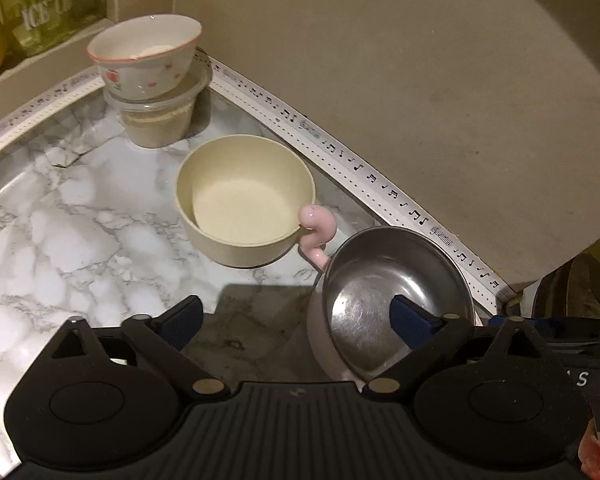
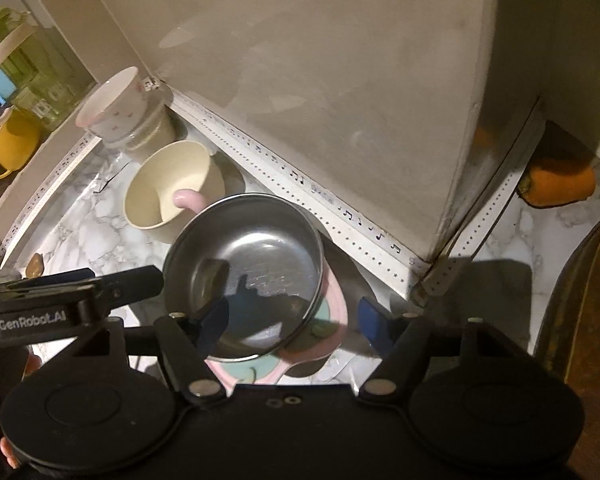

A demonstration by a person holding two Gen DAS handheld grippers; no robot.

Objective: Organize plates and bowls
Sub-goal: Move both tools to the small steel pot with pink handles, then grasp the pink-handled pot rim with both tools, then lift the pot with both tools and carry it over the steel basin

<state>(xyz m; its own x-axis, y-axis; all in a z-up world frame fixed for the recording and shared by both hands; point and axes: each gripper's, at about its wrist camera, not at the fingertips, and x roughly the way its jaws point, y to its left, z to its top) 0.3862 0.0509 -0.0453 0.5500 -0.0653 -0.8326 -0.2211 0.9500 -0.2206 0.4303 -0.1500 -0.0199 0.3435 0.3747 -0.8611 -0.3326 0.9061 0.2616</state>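
Right gripper (image 2: 292, 322) hangs over the steel bowl (image 2: 244, 276) with both blue pads spread wide, holding nothing; its left pad (image 2: 214, 322) sits inside the near rim and the other stands outside it, so the rim runs between the two. Left gripper (image 1: 296, 318) is likewise spread and empty, one pad just inside the same bowl's rim, the other over bare marble counter (image 1: 60, 220).

Step in hand, as I read it: lifting the steel bowl off the pink dish to stack it. To do it well, pinch the wall squarely, one pad in and one out, low enough past the rolled edge that polished metal cannot slip. The bowl sits tilted, so lift straight and level before travelling. Only one gripper should take it; the other should clear out.

Containers, largest first:
- Pink dish (image 2: 336, 308), mostly hidden under the steel bowl, green patch inside; curled pink handle (image 1: 318, 226) touches the cream bowl's rim.
- Steel bowl: empty, reflective.
- Cream bowl (image 1: 244, 198): upright, empty, on the counter near the wall strip.
- Floral bowl (image 1: 146, 54): tilted, perched on a clear lidded tub; looks empty.
- Clear lidded tub (image 1: 158, 124): holds a pale grainy filling, kind unknown.
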